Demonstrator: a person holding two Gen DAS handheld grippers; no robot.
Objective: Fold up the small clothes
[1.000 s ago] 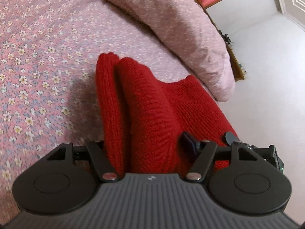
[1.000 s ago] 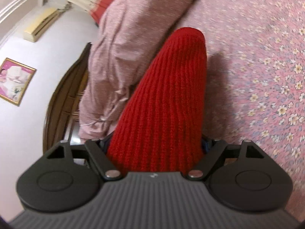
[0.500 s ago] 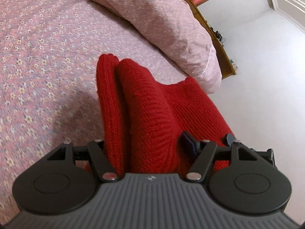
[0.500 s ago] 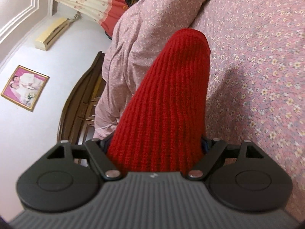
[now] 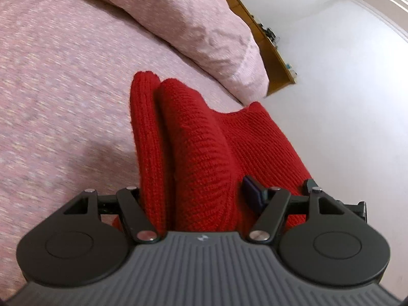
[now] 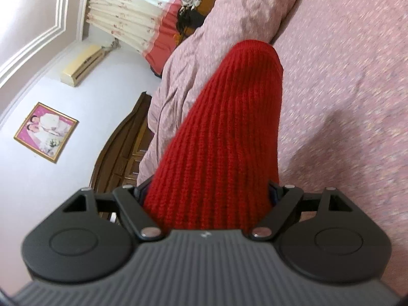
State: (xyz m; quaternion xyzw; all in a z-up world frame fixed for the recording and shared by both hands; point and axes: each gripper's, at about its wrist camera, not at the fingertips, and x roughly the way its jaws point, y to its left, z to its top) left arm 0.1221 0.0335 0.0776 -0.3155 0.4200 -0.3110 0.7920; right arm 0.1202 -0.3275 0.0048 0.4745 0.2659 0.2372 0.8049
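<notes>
Pink quilt (image 5: 193,23) behind red knit (image 5: 201,153)

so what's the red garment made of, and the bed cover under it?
Red garment: looks like chunky knit yarn, wool or acrylic; clear ribbed stitches, matte. Bed cover: thin woven fabric, probably cotton; pink floral print, soft creases, no sheen.
</notes>
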